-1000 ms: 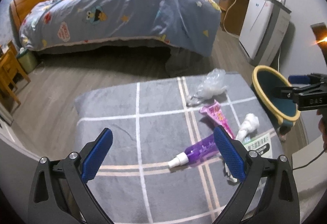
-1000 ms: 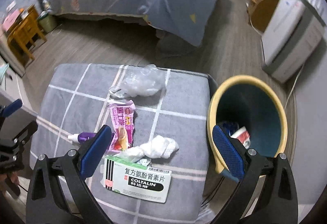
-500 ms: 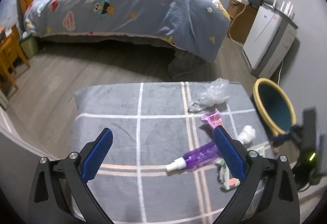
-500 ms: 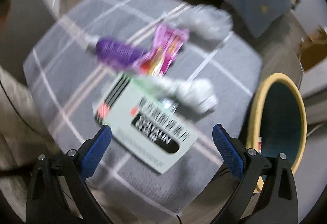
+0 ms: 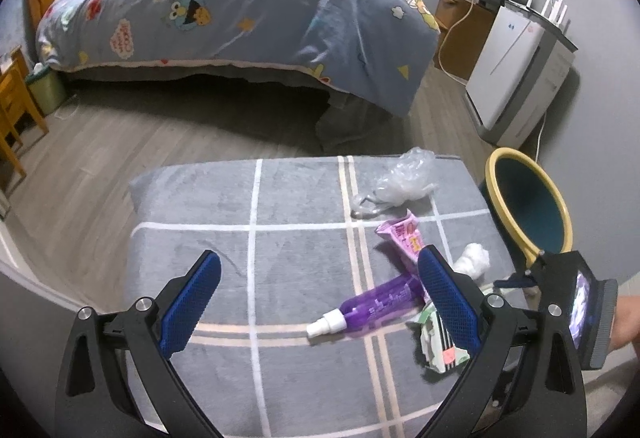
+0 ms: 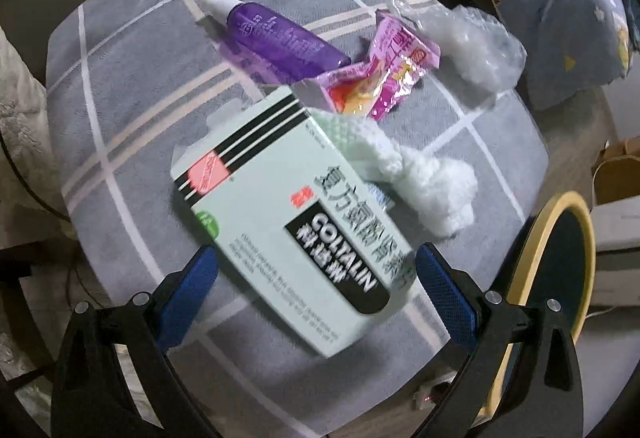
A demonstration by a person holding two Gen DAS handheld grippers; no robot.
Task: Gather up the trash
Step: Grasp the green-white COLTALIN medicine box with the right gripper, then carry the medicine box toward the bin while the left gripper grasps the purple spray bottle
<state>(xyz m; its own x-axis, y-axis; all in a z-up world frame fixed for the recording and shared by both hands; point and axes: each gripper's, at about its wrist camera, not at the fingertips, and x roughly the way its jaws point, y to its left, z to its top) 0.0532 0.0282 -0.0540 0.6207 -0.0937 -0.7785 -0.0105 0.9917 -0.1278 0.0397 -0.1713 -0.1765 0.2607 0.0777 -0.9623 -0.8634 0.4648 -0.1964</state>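
Currently, right gripper [image 6: 316, 278], jaws apart and empty, straddles the medicine box [image 6: 280, 206]; next, descend, clamp, carry to bin [image 6: 560, 262] at 4 o'clock.

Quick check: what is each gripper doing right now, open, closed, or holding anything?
Left gripper: open, holding nothing.
Right gripper: open, holding nothing, over the medicine box.

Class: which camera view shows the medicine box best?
The right wrist view: the medicine box fills the centre, label readable. The left wrist view shows only one end of it, mostly hidden behind a gripper finger.
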